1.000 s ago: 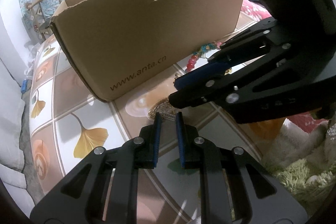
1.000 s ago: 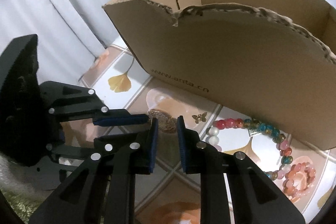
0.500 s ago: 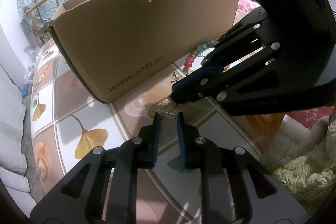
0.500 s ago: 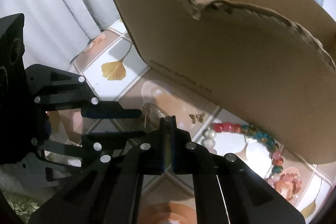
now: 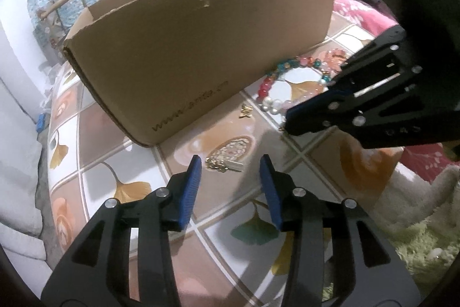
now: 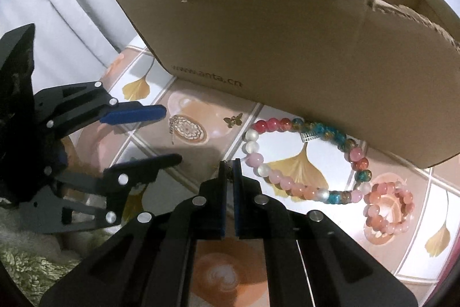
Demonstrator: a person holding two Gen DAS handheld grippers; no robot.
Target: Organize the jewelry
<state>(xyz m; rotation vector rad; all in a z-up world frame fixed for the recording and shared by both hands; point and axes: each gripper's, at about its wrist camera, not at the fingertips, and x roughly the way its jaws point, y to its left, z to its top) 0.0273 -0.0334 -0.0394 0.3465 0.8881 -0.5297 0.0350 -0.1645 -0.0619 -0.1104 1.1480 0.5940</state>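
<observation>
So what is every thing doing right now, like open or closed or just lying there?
left gripper: open, around nothing.
right gripper: shut on something small; cannot tell what.
cardboard box: open on top, torn rim.
big bead bracelet: lying flat beside the box.
pink bracelet: lying flat.
butterfly charm: lying loose.
round gold earring: lying flat.

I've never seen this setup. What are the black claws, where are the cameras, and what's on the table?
A person holds two black hand-held grippers, and each carries a camera looking along its own fingers. The left gripper is open above the tiled table. The right gripper is shut on a small gold piece, too small to identify. Beside the cardboard box lie a multicoloured bead bracelet, a pink bracelet, a butterfly charm and a round earring.
</observation>
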